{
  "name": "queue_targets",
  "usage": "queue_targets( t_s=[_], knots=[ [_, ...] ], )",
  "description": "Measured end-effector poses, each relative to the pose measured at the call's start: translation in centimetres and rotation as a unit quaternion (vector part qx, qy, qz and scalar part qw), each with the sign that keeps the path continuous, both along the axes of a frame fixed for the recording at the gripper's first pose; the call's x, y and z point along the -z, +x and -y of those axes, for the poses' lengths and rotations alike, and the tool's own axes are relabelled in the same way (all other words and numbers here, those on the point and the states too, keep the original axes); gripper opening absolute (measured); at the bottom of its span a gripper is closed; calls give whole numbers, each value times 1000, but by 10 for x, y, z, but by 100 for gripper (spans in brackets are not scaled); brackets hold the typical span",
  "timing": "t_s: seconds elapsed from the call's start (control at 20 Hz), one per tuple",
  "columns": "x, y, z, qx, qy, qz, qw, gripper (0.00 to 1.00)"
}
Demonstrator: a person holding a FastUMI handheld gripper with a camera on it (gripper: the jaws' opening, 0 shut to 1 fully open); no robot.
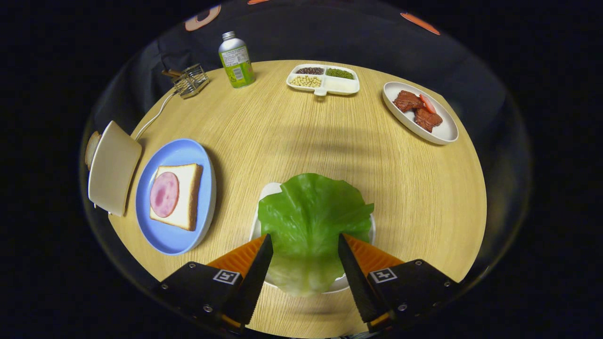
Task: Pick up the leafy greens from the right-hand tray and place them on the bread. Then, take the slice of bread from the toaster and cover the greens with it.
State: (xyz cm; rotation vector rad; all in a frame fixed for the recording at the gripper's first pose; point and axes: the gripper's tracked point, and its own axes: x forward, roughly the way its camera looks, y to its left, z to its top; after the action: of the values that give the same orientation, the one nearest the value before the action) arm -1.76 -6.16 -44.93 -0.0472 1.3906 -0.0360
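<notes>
A green lettuce leaf [308,221] lies on a white tray [268,193] on the round wooden table. My gripper [305,245] is open over the leaf's near part, one finger on each side of it, neither pressing on it. To the left, a blue plate [162,238] holds a slice of bread [186,197] with a round pink ham slice [164,194] on top. Beyond the plate stands a cream toaster [113,167] with a bread slice [91,149] poking out of its far side.
At the back of the table stand a green bottle [236,61], a small metal rack [190,80] and a divided white dish of beans [323,79]. A white oval plate with meat pieces [419,117] lies at the back right. A white cord [153,117] runs from the toaster.
</notes>
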Motion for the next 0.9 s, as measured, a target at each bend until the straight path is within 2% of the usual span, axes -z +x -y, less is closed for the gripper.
queue_targets(
  t_s=[0.3, 0.5, 0.6, 0.65, 0.75, 0.9],
  knots=[
    [7, 1, 4, 17, -2, 0, 1000, 77],
    [7, 2, 7, 17, -2, 1, 1000, 64],
    [7, 4, 11, 25, -3, 8, 1000, 46],
    [8, 5, 12, 33, -4, 11, 999, 33],
    [7, 4, 15, 43, -5, 15, 999, 17],
    [2, 5, 6, 68, 20, 21, 997, 6]
  ],
)
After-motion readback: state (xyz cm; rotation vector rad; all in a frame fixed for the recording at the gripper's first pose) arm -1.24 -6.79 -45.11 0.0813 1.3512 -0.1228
